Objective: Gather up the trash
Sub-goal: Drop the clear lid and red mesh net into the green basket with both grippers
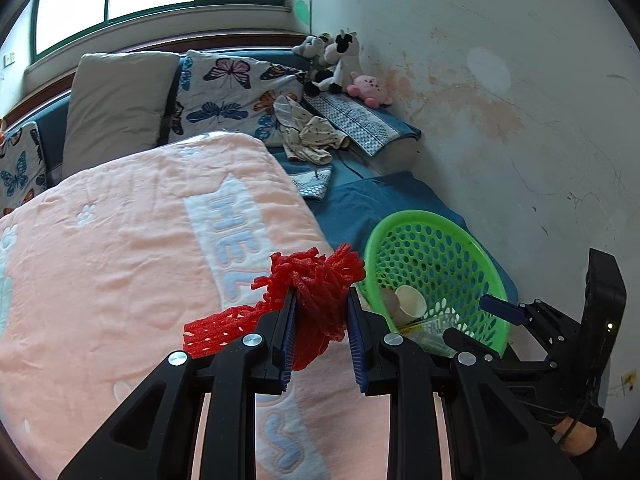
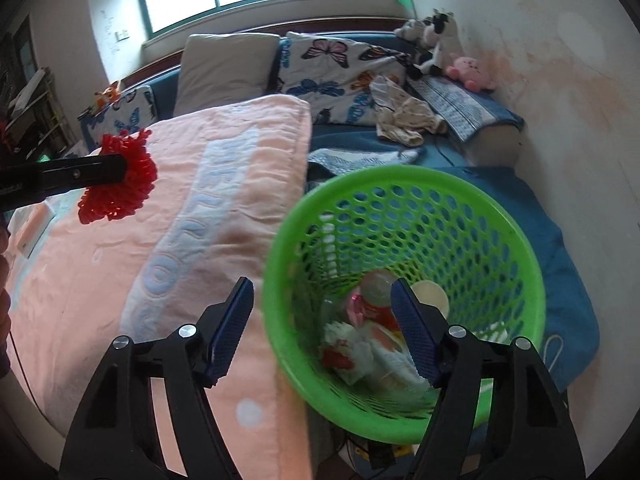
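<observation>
Left gripper (image 1: 320, 308) clamped on red foam net (image 1: 316, 280), held up over the pink blanket (image 1: 120, 240) near its right edge, not yet over the basket (image 1: 464, 240). Right gripper (image 2: 322, 320) wide apart, holding nothing; 1 finger outside the near rim, other finger over the opening.

Step in hand, by judgement: drop net into basket. To do well:
- Carry net right till whole wad sits past the near-left rim, incl. the loose tail hanging off to the left; else tail may snag on rim or drape outside.
- Lower a bit before letting go; foam is light, could bounce off or drift.
- Steady basket w/ right gripper; basket looks tilted toward the cameras, sits on soft blue sheet (image 2: 560, 240) by the wall, may tip.
- Keep the 2 grippers from colliding; right one sits at the drop spot.

Views differ:
- Left wrist: pads biting the net, trailing mesh tail, right gripper body behind basket, paper cup (image 1: 410, 300) inside.
- Right wrist: basket contents plainer – cup, wrappers, crumpled white paper; net seen side-on at far left, clear of basket, so gap left to cover shows.
</observation>
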Available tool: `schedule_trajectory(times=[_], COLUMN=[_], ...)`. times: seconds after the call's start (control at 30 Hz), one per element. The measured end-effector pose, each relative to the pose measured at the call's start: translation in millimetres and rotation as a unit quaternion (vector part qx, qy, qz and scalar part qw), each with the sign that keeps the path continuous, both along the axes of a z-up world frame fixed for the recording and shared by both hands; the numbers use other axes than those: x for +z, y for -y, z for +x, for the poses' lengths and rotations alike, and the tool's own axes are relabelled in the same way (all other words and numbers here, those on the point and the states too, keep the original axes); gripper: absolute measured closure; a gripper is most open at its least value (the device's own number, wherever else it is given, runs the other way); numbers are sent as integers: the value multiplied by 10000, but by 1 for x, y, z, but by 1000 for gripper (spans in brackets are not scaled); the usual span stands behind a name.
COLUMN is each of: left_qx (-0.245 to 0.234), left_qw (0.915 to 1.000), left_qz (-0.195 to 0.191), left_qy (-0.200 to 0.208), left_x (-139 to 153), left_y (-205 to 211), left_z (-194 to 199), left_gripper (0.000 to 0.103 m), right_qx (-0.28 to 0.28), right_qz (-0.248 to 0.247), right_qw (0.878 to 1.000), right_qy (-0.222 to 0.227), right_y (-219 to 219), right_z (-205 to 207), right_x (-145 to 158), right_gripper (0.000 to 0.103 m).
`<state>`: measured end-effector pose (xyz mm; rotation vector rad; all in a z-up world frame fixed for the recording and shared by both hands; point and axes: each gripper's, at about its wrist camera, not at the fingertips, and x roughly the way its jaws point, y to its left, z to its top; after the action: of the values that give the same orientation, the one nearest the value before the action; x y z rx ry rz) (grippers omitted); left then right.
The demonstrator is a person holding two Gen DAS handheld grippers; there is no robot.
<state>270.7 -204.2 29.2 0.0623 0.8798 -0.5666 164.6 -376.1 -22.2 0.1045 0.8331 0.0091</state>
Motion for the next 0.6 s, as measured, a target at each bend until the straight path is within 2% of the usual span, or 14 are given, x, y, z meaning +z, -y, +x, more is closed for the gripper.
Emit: schedule_trajectory(times=[0.6], left_qx=[-529], left_qw=[9983], left_qz=[-18], left_qy=[-228], left_x=[-13], left_y=[70], left_z=[-12], left_gripper=[80], right_qx=[-437], right_qz=[121], right_qw=[9989], right_qy=[75], right_y=[50], right_z=[-35], right_x=[-1], right_gripper=[32])
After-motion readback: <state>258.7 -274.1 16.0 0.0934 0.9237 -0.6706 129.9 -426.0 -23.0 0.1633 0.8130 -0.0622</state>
